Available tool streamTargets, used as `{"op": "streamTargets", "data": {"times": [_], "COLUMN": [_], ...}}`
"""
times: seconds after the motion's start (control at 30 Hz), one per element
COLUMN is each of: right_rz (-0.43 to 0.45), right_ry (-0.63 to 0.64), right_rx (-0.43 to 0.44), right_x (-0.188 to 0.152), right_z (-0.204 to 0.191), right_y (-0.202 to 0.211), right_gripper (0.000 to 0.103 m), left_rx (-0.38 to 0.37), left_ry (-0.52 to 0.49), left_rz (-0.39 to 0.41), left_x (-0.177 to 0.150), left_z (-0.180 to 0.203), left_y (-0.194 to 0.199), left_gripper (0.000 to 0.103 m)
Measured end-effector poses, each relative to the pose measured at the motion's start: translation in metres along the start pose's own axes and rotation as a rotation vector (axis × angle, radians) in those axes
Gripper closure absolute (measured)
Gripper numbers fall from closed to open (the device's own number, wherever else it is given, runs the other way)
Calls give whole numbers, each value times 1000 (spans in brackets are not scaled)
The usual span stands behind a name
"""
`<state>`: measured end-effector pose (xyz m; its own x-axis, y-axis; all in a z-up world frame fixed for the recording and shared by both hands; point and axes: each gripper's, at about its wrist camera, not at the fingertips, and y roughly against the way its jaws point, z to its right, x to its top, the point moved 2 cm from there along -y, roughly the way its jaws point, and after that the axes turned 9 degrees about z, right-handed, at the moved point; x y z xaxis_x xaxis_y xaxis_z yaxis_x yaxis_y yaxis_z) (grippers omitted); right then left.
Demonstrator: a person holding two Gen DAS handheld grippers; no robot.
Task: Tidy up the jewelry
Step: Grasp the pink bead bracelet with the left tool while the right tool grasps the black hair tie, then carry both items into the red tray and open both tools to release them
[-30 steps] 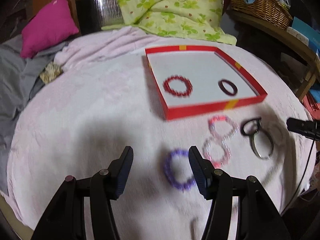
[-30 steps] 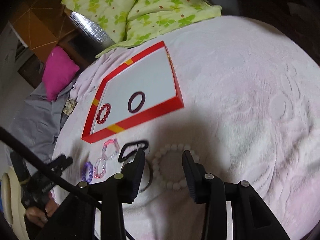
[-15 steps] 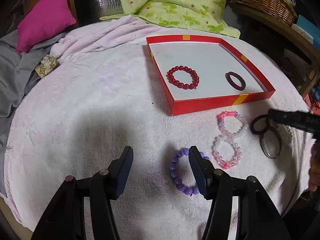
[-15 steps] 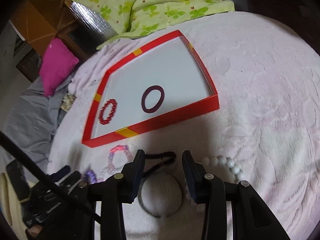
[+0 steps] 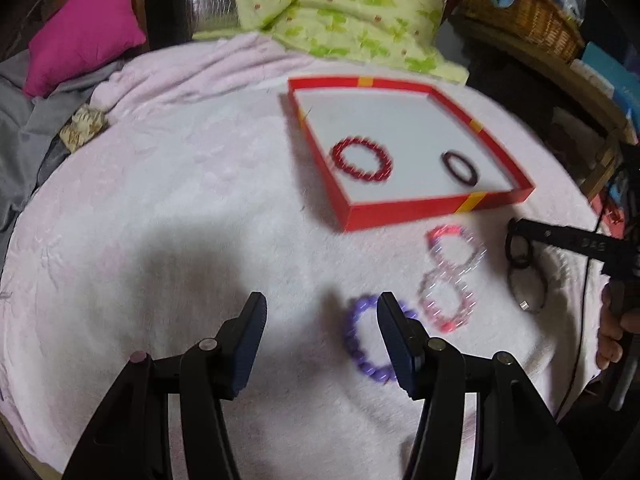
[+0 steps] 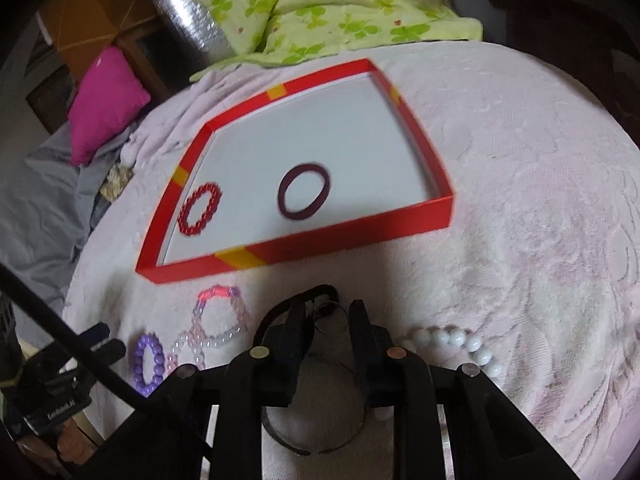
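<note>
A red-walled tray (image 5: 400,212) (image 6: 304,256) on the pink blanket holds a red bead bracelet (image 5: 362,159) (image 6: 199,214) and a dark maroon bangle (image 5: 460,167) (image 6: 305,191). In front of it lie a purple bead bracelet (image 5: 362,346) (image 6: 149,363), two pink-and-clear bead bracelets (image 5: 456,244) (image 6: 220,316), a black loop (image 5: 519,248) (image 6: 316,292), a thin metal bangle (image 5: 528,286) (image 6: 312,440) and a white bead bracelet (image 6: 460,340). My left gripper (image 5: 320,312) is open, its right finger over the purple bracelet. My right gripper (image 6: 326,320) is open, low over the black loop and metal bangle.
A magenta pillow (image 5: 80,28) and grey cloth (image 5: 16,120) lie at the left. A green patterned quilt (image 5: 340,4) is behind the tray. A wicker basket (image 5: 520,12) stands on a wooden shelf at the back right.
My right gripper has moved forward and down over the black loop and metal bangle, away from the white bead bracelet. My left gripper has shifted slightly and stays open over the purple bracelet.
</note>
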<state>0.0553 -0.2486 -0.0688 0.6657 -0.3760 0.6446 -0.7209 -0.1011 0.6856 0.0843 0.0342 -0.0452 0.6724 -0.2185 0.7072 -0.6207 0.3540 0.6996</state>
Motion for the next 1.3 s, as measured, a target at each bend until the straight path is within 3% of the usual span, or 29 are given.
{"op": "streamTargets", "data": {"times": [0.2, 0.4, 0.57, 0.67, 0.73, 0.77, 1.0, 1.3], "right_rz": [29, 58, 67, 68, 72, 76, 121, 149], "right_ry": [-76, -116, -139, -149, -149, -151, -154, -133], "right_rx": [-2, 0, 4, 8, 11, 13, 46, 64], "right_x": [5, 8, 10, 10, 11, 12, 19, 23], "right_z": [14, 22, 29, 30, 30, 30, 28, 19], "right_y": [9, 17, 21, 21, 22, 23, 30, 32], "right_gripper": [79, 79, 79, 79, 79, 79, 79, 79], "left_rx": [-49, -72, -117, -105, -97, -111, -190, -216], "left_ry": [-21, -43, -52, -75, -99, -101, -124, -108], "left_rz": [22, -61, -75, -122, -111, -110, -40, 58], "left_x": [13, 17, 22, 19, 20, 20, 29, 38], "left_z": [25, 48, 67, 75, 80, 81, 93, 95], "left_y": [-13, -50, -62, -75, -77, -76, -56, -19], "left_gripper": [45, 48, 49, 67, 79, 95, 96, 96]}}
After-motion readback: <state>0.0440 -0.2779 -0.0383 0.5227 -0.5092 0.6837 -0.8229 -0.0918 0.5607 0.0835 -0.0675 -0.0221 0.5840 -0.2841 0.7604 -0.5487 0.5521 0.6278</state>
